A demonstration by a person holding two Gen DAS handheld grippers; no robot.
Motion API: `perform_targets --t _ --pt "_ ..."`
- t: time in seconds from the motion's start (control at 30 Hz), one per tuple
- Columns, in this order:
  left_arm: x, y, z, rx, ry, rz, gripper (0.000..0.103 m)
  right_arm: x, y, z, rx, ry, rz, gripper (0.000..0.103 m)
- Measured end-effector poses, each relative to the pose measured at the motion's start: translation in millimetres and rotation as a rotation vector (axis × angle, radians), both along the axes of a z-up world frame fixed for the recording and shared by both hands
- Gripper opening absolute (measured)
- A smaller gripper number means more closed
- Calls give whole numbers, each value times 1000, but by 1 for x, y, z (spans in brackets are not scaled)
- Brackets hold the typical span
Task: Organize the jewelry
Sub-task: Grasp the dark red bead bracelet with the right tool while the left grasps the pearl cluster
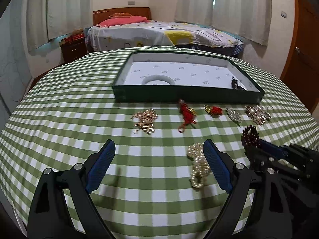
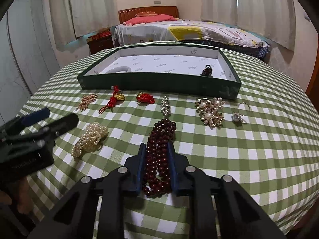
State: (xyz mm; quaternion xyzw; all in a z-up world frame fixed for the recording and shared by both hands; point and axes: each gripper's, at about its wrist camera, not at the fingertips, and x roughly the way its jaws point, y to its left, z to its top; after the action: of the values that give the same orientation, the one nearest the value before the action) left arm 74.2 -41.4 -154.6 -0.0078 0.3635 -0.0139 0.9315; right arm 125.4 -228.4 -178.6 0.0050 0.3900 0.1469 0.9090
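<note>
Right gripper clamped on dark red bead strand at frame centre, left gripper spread wide over bench, pearl bracelet lower right, green tray upper centre.

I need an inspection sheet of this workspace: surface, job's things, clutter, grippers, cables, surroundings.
Surface: table under green checked cloth.
Job's things: tray holding a white bangle and a dark piece; pearl strand, brooches, ring and red charms on the cloth.
Clutter: nothing seen.
Grippers: left gripper open, beside the pearls; right gripper shut on dark beads.
Cables: nothing seen.
Surroundings: bed, curtains, nightstand.
</note>
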Motion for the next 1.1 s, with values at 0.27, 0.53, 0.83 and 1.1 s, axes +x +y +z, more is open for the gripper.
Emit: perform_targets --t 0.27,0.53,0.83,1.1 --pt "5 -21 -6 2 16 -54 87 0 -20 5 29 -33 -48 12" --pt "12 -33 -21 15 71 -99 59 1 -25 6 46 -47 -61 12" --pt "9 -31 -18 -17 54 -143 25 1 -25 7 58 -57 -59 11" --pt "7 -27 -8 -14 14 -132 24 -2 -25 13 63 -81 -62 11"
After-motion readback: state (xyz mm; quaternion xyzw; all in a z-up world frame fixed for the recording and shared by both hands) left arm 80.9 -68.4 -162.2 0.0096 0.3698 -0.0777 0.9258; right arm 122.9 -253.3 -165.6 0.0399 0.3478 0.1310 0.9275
